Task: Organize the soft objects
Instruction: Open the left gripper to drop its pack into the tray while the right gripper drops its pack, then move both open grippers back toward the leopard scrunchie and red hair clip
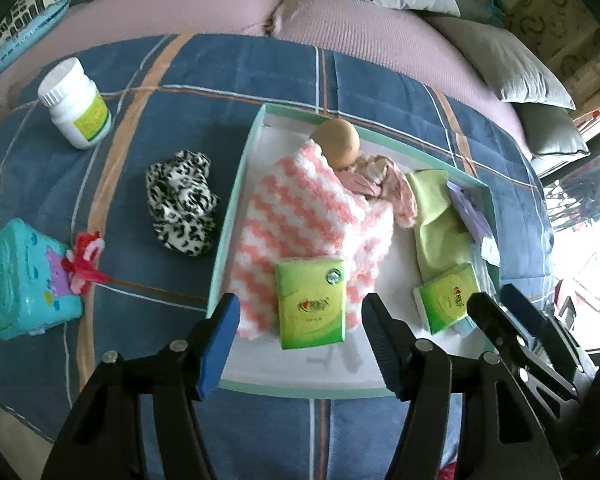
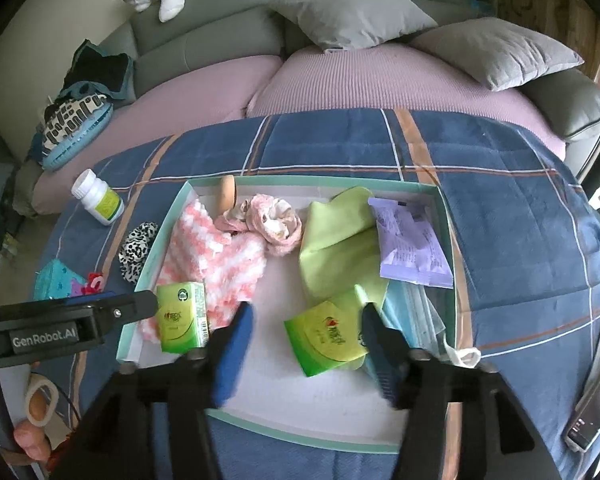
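We find a tray (image 2: 446, 216) on the blanket (image 2: 520, 240). In the tray, a knitted cloth (image 2: 216, 252) lies along the left wall, one tissue pack (image 2: 182, 316) on its near end. A second tissue pack (image 2: 324, 334) lies near the front right, a paper packet (image 2: 412, 244) behind it. Outside the left wall lie a patterned sock (image 1: 182, 202) and a bottle (image 1: 76, 102).

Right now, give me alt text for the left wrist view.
Open left gripper hovers over a green tissue pack lying on a pink-and-white fuzzy cloth in a shallow tray; a leopard-print scrunchie lies outside on the blue quilt.
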A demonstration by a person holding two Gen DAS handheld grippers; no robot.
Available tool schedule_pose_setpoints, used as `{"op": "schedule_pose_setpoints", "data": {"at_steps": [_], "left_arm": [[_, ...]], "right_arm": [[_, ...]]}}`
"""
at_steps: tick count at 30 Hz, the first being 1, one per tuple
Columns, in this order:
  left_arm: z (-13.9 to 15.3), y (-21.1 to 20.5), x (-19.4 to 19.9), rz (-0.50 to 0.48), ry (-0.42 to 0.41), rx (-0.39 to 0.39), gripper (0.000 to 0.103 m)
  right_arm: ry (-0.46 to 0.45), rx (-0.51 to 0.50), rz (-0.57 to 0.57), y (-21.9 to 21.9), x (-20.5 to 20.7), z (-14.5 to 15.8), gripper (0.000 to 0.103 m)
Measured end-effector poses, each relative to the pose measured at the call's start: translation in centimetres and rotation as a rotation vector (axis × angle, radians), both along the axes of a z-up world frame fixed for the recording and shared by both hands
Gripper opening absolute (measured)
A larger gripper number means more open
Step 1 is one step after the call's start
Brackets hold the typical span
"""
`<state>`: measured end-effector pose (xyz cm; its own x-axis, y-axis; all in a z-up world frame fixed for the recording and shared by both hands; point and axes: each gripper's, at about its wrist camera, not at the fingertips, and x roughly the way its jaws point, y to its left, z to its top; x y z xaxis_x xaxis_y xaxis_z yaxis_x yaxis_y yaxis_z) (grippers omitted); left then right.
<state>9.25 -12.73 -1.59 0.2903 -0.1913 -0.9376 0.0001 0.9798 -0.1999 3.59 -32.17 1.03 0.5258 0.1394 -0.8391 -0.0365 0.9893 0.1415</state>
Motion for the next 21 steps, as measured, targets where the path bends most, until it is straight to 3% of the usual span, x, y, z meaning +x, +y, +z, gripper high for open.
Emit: {"op": "schedule_pose_setpoints", "data": {"at_steps": [2, 4, 6, 21], "left_arm": [[0.3, 0.2, -0.1, 0.011, -0.04, 0.064, 0.097], [0.6, 0.6, -0.2, 0.029, -0.096, 0.118, 0.098], [0.4, 1.1, 0.0, 0.043, -0.09, 0.103, 0.098], [0.5, 3.9, -0.2, 0.11, -0.145, 0.128, 0.098]], "right_arm": [[-0.002, -0.028, -0.009, 0.1, 0.1, -0.1, 0.082], [-0.001, -0.075, -0.017, 0.2, 0.3, -0.3, 0.096], [0.005, -0.102, -0.021, 0.1, 0.4, -0.6, 0.101], [-0.012, -0.11, -0.048, 0.0, 0.6, -0.5, 0.103]]}}
